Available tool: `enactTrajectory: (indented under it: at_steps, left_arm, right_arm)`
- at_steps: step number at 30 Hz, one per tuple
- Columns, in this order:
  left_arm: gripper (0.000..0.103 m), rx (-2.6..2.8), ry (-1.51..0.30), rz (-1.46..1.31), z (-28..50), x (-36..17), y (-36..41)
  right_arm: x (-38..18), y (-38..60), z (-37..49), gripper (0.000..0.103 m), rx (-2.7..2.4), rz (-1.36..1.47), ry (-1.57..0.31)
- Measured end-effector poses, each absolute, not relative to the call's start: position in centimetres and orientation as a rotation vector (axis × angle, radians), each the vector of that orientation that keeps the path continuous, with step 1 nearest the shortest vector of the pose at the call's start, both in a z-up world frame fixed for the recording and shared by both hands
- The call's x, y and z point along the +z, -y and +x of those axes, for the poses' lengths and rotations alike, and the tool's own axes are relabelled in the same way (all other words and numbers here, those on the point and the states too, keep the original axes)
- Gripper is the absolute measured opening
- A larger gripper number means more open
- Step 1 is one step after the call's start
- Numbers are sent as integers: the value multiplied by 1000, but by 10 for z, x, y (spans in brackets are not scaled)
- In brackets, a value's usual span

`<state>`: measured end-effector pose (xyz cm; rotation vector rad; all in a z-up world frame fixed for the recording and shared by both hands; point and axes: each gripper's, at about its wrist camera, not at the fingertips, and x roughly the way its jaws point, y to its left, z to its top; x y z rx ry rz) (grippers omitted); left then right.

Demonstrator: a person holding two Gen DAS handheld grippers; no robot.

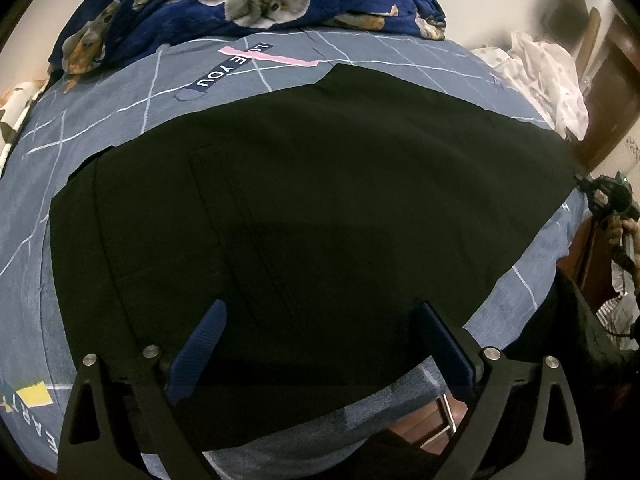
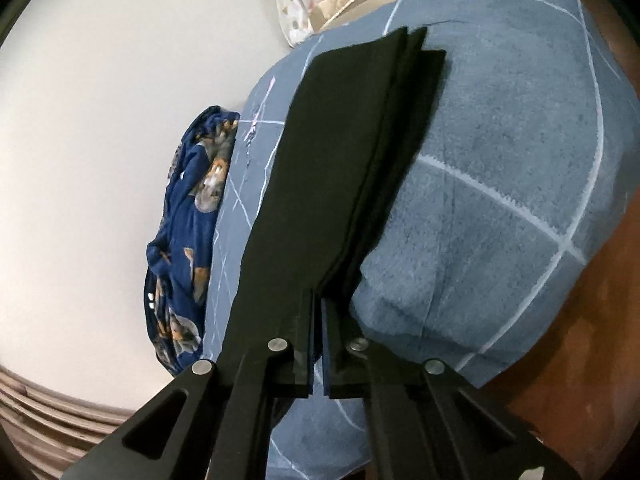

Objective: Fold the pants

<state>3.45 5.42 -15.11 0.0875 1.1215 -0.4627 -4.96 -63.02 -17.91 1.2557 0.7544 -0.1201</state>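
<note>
Black pants lie flat across the blue bed sheet, waist end to the left. My left gripper is open, its blue fingers hovering over the near edge of the pants, holding nothing. My right gripper is shut on the layered edge of the pants at their far end, the fabric stretching away from the jaws. It also shows small in the left wrist view, at the right end of the pants.
A dark blue dog-print blanket is bunched at the back of the bed, also in the right wrist view. A white patterned cloth lies at the right corner. Wooden furniture stands beyond the bed.
</note>
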Motion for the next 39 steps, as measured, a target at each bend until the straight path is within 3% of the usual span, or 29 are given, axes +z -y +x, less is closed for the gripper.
enactTrajectory:
  at_steps: [8,11,21,25,33,39]
  left_arm:
    - [100,-468,-1121,95,35,-152,-52]
    - [101,-466,-1123,102,35,-152,-50]
    - [102,-477,-1120,106,35,-153,-51]
    - [102,-476,-1112,100,33,-153,-51]
    - [103,-479,-1091,105,31,-154,-51]
    - [103,-480,-1079,92,30,-153,-53]
  right_arm:
    - [-180,639,-52,11,-99,1310,-721]
    - [-182,641,-50,3,-129,1313,-729]
    - [-182,643,-54,1,-139,1299,-725]
    - [-179,644,-62,12,-139,1333,-689]
    - [-152,581,-50,13,66,1256,-804]
    - [-170,499,-16,14,347,1372,-993]
